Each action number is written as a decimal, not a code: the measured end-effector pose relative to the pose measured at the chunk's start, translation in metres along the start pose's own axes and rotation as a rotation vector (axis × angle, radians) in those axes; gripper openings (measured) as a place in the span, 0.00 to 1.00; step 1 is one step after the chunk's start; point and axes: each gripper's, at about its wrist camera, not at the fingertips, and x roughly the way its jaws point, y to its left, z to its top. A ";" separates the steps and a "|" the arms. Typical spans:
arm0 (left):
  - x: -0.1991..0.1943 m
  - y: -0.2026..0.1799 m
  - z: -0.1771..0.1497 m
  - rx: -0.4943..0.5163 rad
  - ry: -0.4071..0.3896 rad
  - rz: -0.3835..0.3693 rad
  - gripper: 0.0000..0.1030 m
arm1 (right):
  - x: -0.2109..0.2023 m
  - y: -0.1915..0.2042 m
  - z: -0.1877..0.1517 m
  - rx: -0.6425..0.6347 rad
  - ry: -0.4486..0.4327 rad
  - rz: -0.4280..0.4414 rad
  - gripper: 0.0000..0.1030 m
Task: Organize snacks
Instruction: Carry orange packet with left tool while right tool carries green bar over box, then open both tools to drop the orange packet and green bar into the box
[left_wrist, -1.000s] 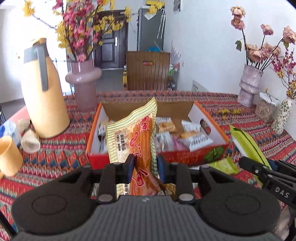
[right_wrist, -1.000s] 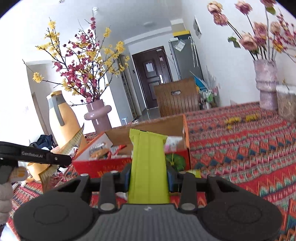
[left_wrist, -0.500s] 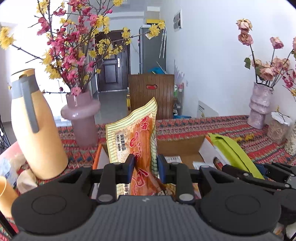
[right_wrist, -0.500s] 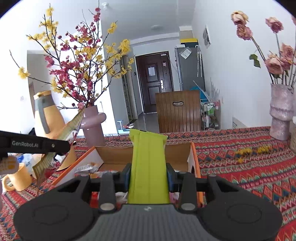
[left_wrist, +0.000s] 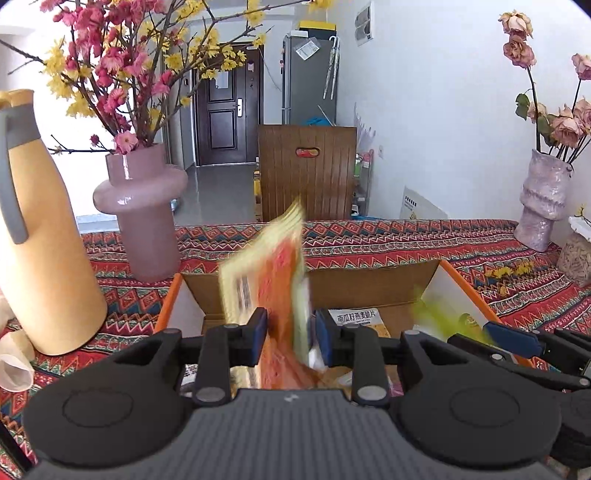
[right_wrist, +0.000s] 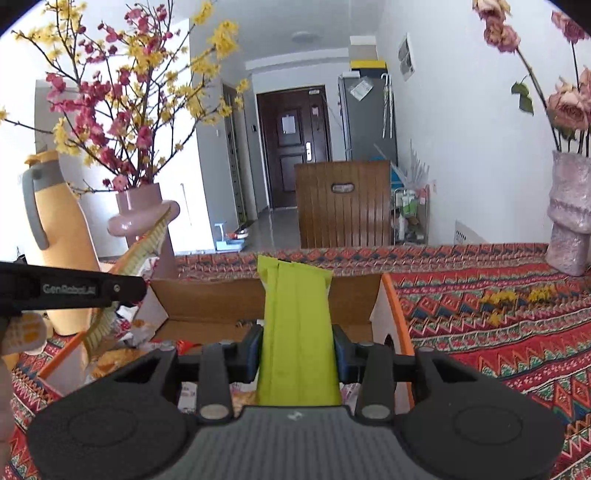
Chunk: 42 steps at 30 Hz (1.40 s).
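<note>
the left wrist view alone shows the orange snack packet (left_wrist: 280, 295) blurred between the left gripper (left_wrist: 291, 326)'s opening jaws, a gap on one side. the right gripper (right_wrist: 298, 350)'s opening jaws flank the green packet (right_wrist: 297, 325), upright, over the cardboard box (right_wrist: 391, 306).

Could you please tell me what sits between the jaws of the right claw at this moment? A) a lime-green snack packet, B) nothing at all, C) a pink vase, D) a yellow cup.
A: in the right wrist view a lime-green packet stands upright between the jaws of the right claw, above the open cardboard box, as those jaws begin opening.
</note>
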 end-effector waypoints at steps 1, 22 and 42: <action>0.001 0.001 0.001 -0.003 0.002 -0.002 0.37 | 0.000 -0.001 -0.001 0.000 0.000 0.000 0.39; -0.066 0.009 -0.001 -0.035 -0.044 0.079 1.00 | -0.068 0.006 0.009 -0.038 -0.118 0.019 1.00; -0.146 0.013 -0.060 -0.026 0.008 0.072 1.00 | -0.164 0.027 -0.041 -0.080 -0.078 0.048 1.00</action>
